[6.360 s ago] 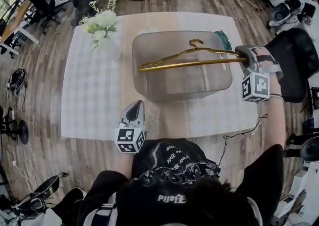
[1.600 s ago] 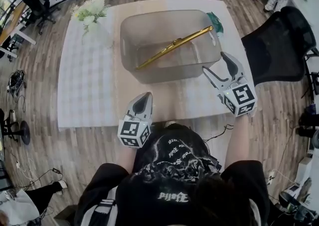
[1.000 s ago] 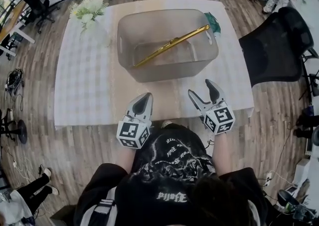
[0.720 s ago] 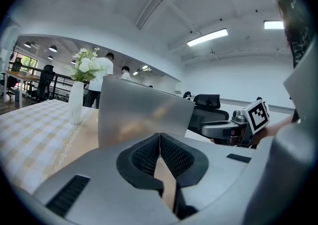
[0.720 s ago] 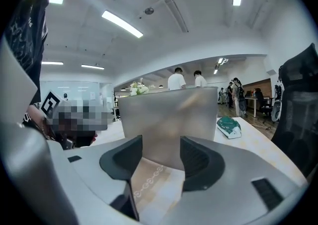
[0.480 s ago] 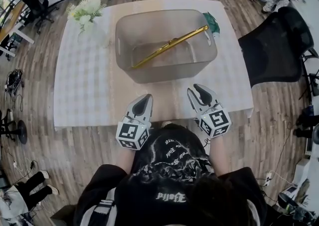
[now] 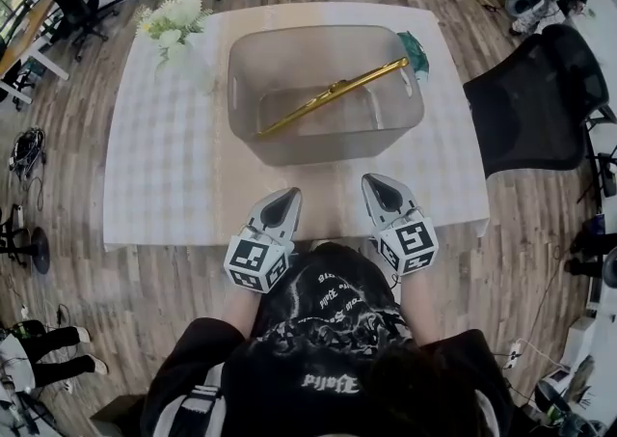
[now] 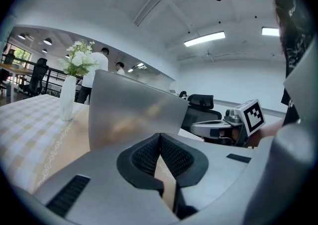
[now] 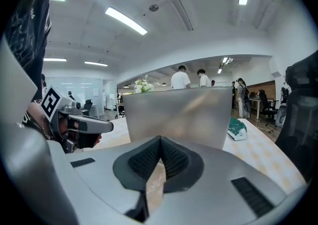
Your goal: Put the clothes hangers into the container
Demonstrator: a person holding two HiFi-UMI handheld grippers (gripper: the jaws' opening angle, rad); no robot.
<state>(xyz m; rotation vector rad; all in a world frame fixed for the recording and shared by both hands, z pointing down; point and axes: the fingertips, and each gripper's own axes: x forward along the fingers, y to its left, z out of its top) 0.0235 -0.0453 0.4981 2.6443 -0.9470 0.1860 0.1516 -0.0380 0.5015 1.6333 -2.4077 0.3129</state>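
The gold hanger (image 7: 333,95) lies slantwise inside the translucent container (image 7: 289,144), well apart from the left gripper (image 7: 288,198) and right gripper (image 7: 372,182). Both are at the table's (image 7: 164,184) near edge, each with jaws pressed together on nothing. Only the head view looks over the rim onto the hanger, while both gripper views meet the frosted wall, with at most a dim golden smear behind it. The right gripper's jaws have just been closing from a wide gape, and seconds earlier they carried the hanger above the container.
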